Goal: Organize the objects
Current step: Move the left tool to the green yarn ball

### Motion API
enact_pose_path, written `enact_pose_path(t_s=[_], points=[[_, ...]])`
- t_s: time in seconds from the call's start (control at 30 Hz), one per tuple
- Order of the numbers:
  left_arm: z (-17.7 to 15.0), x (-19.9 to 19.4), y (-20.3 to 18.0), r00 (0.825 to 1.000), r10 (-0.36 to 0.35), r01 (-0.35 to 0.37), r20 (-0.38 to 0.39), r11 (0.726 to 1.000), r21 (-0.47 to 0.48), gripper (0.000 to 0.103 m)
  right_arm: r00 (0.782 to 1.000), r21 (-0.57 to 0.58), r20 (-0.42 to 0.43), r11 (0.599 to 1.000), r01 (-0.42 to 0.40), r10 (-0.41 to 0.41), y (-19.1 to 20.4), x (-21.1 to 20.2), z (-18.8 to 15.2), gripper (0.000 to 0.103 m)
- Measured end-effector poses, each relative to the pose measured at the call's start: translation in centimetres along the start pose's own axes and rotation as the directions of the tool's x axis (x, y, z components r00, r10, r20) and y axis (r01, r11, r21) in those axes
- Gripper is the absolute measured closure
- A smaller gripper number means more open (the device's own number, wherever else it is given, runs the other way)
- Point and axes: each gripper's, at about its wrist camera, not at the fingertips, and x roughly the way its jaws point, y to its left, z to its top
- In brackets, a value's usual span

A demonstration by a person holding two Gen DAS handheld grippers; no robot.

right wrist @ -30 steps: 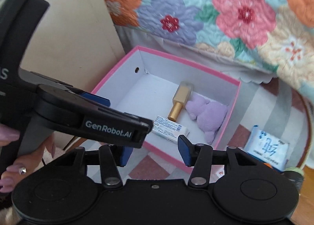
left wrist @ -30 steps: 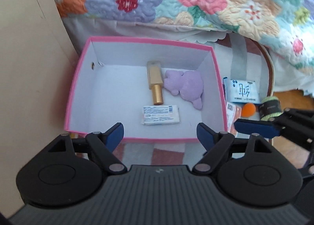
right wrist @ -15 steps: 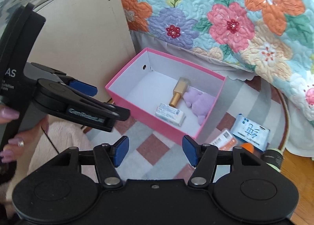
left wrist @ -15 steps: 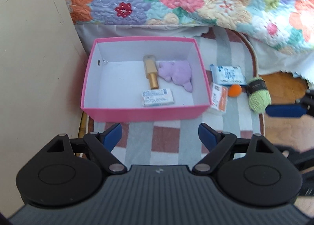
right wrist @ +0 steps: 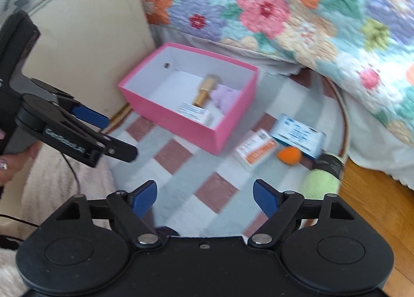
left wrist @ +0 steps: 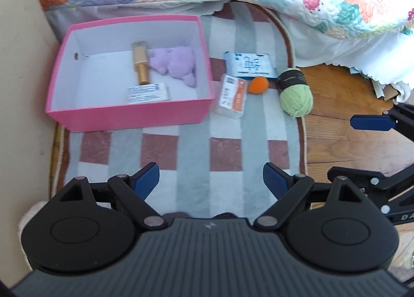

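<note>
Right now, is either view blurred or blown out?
Left wrist: sharp on the pink box and green yarn, quilt overexposed top right. Right wrist: motion-smeared, orange-and-white carton text unreadable, fisheye bending the rug.

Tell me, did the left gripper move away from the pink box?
Yes. The left gripper has backed away: the pink box now looks smaller and farther, with more striped rug showing between them.
</note>
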Motion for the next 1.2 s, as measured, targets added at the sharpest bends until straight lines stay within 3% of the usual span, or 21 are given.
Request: enact_pose_path(t_s=[0.23,0.4,0.47,0.6,0.87,0.97,1.2], points=[[1.7,3.1,-4.8,0.999,0.008,-0.011,0.046,0.998,0.069,0.016,0.998,0.032,0.033,0.998,0.057,-0.058,-4.2,-0.2,-2.5,0.018],[3.8,5.7,-8.4,0.995,0.022,-0.04,0.102,0.983,0.179,0.016,0.991,0.049,0.096,0.995,0.087,-0.091,-6.9,0.6,-4.4,0.018],[5.0,7.1,-9.3,0.994,0.026,-0.045,0.103,0.982,0.183,0.016,0.984,0.057,0.134,0.992,0.109,-0.116,-7.9,1.2,-5.1,0.018],[7.0,10.2,-10.5,0.993,-0.026,0.007,0.113,0.986,0.165,0.017,0.988,0.087,0.128,0.994,0.072,-0.083,-10.9,3.7,-6.2,0.018],[8.3,16.7,-12.7,0.985,-0.106,0.079,0.139,0.979,0.186,0.02,0.958,0.142,0.226,0.979,0.146,-0.176,-13.4,8.7,-8.5,0.018],[8.3,19.2,-13.3,0.981,-0.169,0.148,0.099,0.97,0.191,0.021,0.942,0.128,0.267,0.976,0.175,-0.204,-13.8,9.8,-8.9,0.018],[8.0,22.7,-13.8,0.973,-0.216,0.202,0.079,0.967,0.158,0.025,0.939,0.133,0.248,0.968,0.211,-0.239,-15.9,12.7,-8.9,0.018]])
